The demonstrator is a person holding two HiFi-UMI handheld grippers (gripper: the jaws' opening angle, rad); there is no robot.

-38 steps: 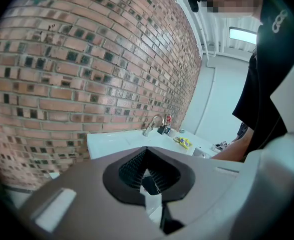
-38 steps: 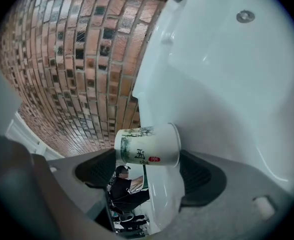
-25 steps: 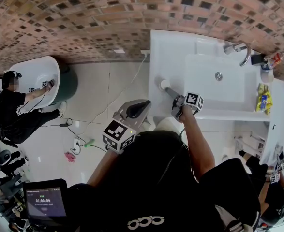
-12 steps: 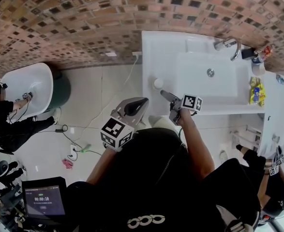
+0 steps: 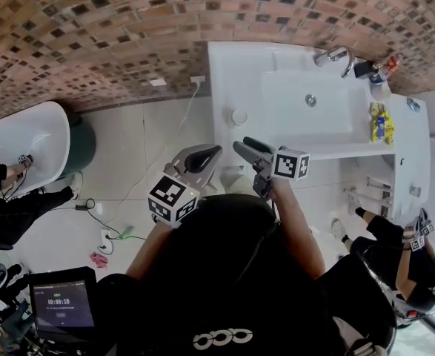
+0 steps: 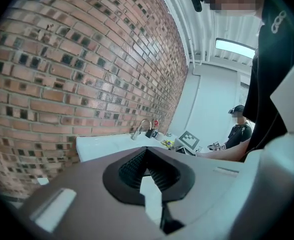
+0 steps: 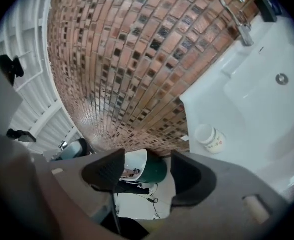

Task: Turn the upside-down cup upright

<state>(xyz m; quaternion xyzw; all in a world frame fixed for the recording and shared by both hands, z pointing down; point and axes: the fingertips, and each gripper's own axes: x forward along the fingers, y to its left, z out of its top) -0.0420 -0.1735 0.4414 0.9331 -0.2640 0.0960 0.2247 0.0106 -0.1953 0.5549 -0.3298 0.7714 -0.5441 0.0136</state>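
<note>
The small white cup (image 5: 238, 116) with a printed side stands on the left end of the white counter (image 5: 224, 69), and its rim seems to face up. In the right gripper view the cup (image 7: 210, 138) stands free, off to the right of the jaws. My right gripper (image 5: 245, 147) hangs above the counter's front edge, clear of the cup. Its jaws are apart with nothing between them and are closing (image 7: 145, 171). My left gripper (image 5: 202, 156) is held left of the counter over the floor, its pads (image 6: 145, 159) together and empty.
A sink basin (image 5: 310, 102) with a chrome faucet (image 5: 339, 56) fills the counter's middle. Bottles (image 5: 380, 69) and a yellow packet (image 5: 380, 121) lie at its right end. A brick wall runs behind. Another person works at a white basin (image 5: 24, 143) far left. A tablet (image 5: 61, 302) sits bottom left.
My right gripper left the cup standing on the counter, pulled back and rose, rolling as it went. Its jaws have narrowed. The left gripper shifted slightly.
</note>
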